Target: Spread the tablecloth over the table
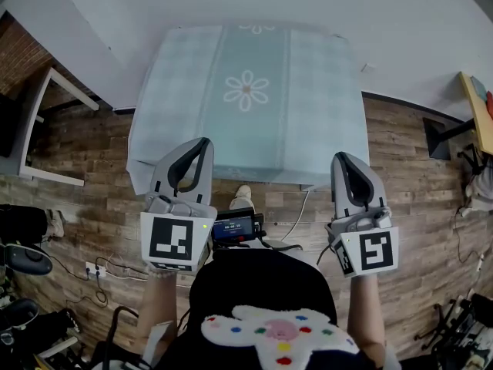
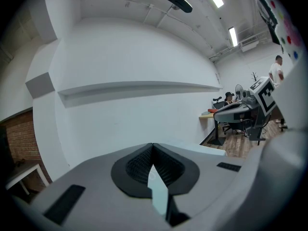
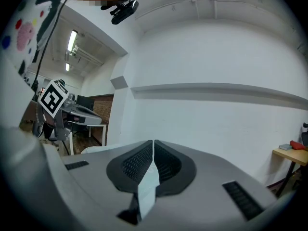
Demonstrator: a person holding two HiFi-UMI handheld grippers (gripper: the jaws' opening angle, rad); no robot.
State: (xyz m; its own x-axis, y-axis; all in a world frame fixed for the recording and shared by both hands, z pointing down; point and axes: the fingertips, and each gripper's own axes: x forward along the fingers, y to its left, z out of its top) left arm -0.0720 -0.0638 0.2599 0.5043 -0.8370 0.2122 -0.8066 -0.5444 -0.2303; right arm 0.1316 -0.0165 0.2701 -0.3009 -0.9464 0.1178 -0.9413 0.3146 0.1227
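Your left gripper and right gripper are each clamped on a thin fold of the cloth, which drapes the table it hides; it looks light, limp and slippery, so grip the near hem by its corners and pull evenly.

Bright, even ceiling strip lights — soft shadows, fisheye bending, dark vignetted corners — mostly sharp
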